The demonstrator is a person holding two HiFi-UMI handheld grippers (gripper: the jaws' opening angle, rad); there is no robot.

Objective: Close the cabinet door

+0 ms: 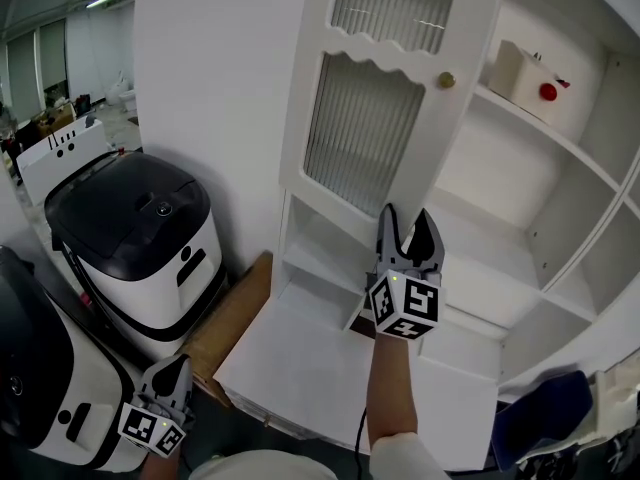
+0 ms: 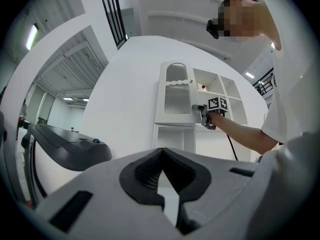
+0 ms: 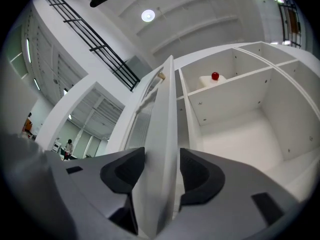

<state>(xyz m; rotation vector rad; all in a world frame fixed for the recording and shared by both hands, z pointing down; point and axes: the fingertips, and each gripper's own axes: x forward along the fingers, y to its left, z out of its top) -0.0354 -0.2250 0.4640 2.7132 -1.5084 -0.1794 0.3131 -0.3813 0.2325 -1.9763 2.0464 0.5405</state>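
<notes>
Looking at the cabinet door (image 1: 365,118) first - it's swung open and stands out from the shelves, so the cabinet (image 1: 560,218) is open to view beside it. It's a white painted frame with a ribbed glass panel (image 1: 360,133) and a small brass knob (image 1: 446,80) up on the free edge.

My guess on handling: rigid frame, not too heavy, and it should swing easily on its hinges. The glass is the fragile bit, so I'd keep any push on the frame and let it close gently rather than slam. The knob is tiny and round, probably slippery for a claw. The free edge low down looks like the better spot, or just a flat push on the frame.

That's where the right gripper (image 1: 407,218) is, at the bottom of the knob-side edge. Its jaws are spread with the door's edge between them, more straddling than squeezing, as far as its own view shows.

The left gripper (image 1: 178,366) hangs low and well apart from the door, jaws pressed together on nothing, next to a white machine with a black lid (image 1: 130,238).

Up on a shelf there's a pale box (image 1: 520,73) with something small and red on it - well clear of the door's path, I'd say.
</notes>
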